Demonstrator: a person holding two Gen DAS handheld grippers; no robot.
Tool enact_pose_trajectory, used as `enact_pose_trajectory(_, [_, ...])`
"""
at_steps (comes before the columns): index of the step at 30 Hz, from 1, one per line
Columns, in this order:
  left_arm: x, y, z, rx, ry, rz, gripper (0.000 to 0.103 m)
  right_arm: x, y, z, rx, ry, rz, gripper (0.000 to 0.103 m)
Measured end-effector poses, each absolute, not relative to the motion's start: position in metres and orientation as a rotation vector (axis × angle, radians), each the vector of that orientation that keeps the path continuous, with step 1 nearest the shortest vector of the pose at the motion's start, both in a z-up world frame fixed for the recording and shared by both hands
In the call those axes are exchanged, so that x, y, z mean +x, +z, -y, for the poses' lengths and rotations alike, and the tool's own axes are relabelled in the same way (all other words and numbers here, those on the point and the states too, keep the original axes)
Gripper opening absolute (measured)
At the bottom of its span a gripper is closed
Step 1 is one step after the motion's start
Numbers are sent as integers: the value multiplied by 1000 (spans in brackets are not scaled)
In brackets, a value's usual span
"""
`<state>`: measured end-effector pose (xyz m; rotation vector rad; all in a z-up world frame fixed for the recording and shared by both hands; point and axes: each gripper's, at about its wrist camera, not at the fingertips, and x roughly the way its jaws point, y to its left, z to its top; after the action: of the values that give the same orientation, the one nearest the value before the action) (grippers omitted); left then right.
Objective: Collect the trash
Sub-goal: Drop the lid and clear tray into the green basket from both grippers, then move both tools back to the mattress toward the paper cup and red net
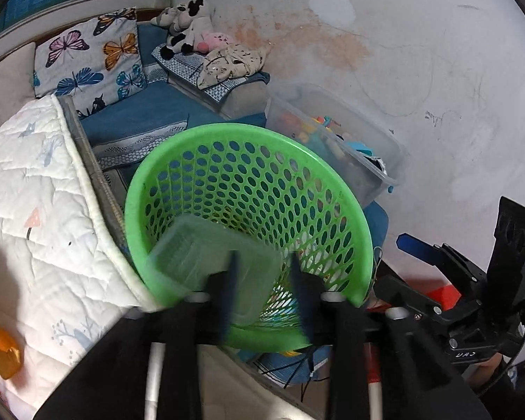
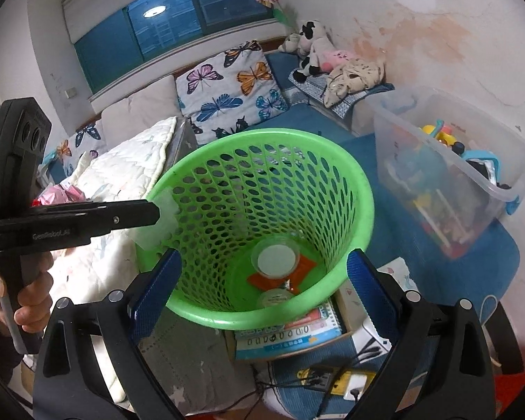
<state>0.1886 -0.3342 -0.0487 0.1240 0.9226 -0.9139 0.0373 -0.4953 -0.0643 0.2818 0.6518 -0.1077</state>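
Note:
A green perforated basket (image 1: 248,140) (image 2: 262,140) stands beside the bed. My left gripper (image 1: 267,287) is over its near rim with a clear plastic tray (image 1: 192,255) at its fingers; the frame is blurred and the jaws look parted. From the right wrist view the left gripper (image 2: 155,211) reaches the basket's left rim with the pale tray (image 2: 161,220) at its tip. My right gripper (image 2: 262,273) is open and empty, fingers either side of the basket. Inside lie a clear cup with white lid (image 2: 275,257), an orange wrapper (image 2: 304,269) and a small round lid (image 2: 274,297).
A white quilt (image 1: 35,210) lies left of the basket, with orange and yellow items (image 1: 0,350) on it. A clear toy bin (image 2: 455,175) stands right. Books (image 2: 290,336) and cables lie below the basket. Butterfly pillows (image 2: 234,84) and plush toys (image 2: 315,45) are behind.

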Motion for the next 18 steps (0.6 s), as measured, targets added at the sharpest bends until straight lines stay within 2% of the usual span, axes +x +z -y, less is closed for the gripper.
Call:
enact_pose_trajectory(1, [187,-47,331,117,-912,-907,50,37,-64,494,281,-108,-650,95])
enact_pose_trajectory(11, [168,-31,297,100,-896,-847,50,36,-52,474,252,-59,-639,95])
enact_pose_trajectory(18, [157,-21,241,84,-768,-808,50,50,-45,436,217,39,-647,95])
